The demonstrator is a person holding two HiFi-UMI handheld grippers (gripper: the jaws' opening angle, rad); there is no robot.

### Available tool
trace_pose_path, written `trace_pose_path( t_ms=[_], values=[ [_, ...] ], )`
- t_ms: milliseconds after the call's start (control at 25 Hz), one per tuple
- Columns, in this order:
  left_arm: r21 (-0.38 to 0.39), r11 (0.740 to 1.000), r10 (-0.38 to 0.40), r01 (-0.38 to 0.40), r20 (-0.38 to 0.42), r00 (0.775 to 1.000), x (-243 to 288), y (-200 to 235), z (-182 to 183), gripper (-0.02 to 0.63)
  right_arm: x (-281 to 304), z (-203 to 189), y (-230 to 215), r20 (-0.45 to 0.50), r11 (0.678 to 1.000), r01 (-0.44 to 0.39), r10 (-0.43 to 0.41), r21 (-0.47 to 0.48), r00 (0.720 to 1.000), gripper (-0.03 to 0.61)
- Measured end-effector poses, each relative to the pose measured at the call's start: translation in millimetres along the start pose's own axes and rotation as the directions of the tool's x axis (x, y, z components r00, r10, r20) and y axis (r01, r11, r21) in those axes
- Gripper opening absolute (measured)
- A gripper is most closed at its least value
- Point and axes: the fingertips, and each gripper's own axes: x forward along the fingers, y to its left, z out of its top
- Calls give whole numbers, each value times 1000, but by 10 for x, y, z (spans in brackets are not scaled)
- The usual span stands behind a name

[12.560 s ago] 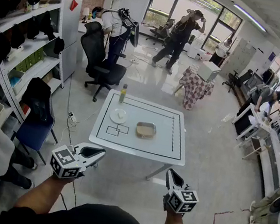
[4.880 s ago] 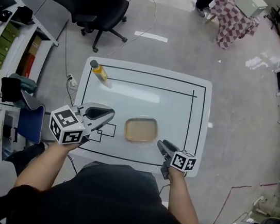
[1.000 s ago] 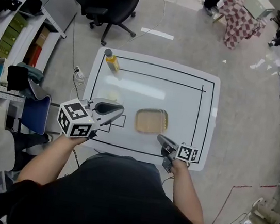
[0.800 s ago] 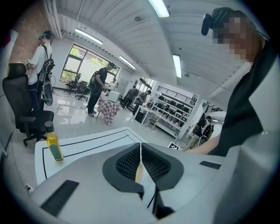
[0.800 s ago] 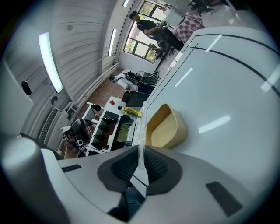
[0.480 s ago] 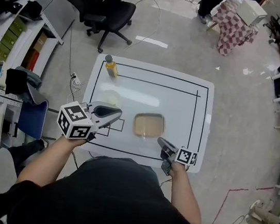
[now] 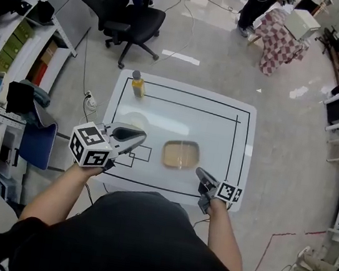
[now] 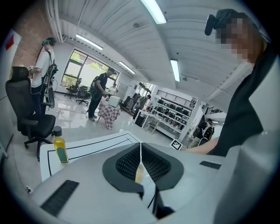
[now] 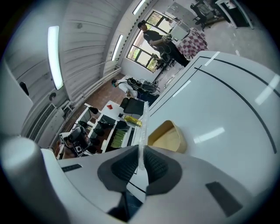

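- The left tongs [image 7: 134,136] and the right tongs [image 7: 201,174] are both closed together and hold nothing, by the near edge of the desk [image 7: 224,130].
- The beige tray [image 7: 180,154] lies on the desk between them, not touched by either.

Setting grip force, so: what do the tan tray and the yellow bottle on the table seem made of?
Tan tray: probably matte plastic, perhaps moulded fibre; even beige, dull surface, rounded rim, no glare.
Yellow bottle: clear plastic or glass, can't tell which; yellow liquid shows through the wall.
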Motion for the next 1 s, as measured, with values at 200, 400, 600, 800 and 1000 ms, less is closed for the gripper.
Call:
trace_pose_path(
  t_ms=[200, 400, 600, 800, 1000],
  values=[
    [7, 1000, -3, 3, 13, 1000, -123, -4, 0, 26, -44, 92, 222, 6, 997, 28, -27, -77, 1000, 51],
    [21, 1000, -10, 9, 21, 1000, -255, 3, 15, 26, -109, 263, 493, 43, 988, 51, -45, -144, 998, 51],
    [27, 999, -28, 27, 41, 999, -372, -19, 72, 26, -193, 428, 713, 81, 975, 79, -64, -206, 995, 51],
    [43, 999, -33, 30, 57, 998, -488, -46, 130, 26, -298, 538, 1029, 131, 971, 69, -40, -230, 991, 51],
    [69, 997, -42, 38, 72, 997, -580, -107, 196, 26, -398, 634, 1348, 177, 957, 77, -27, -281, 984, 51]
  ],
)
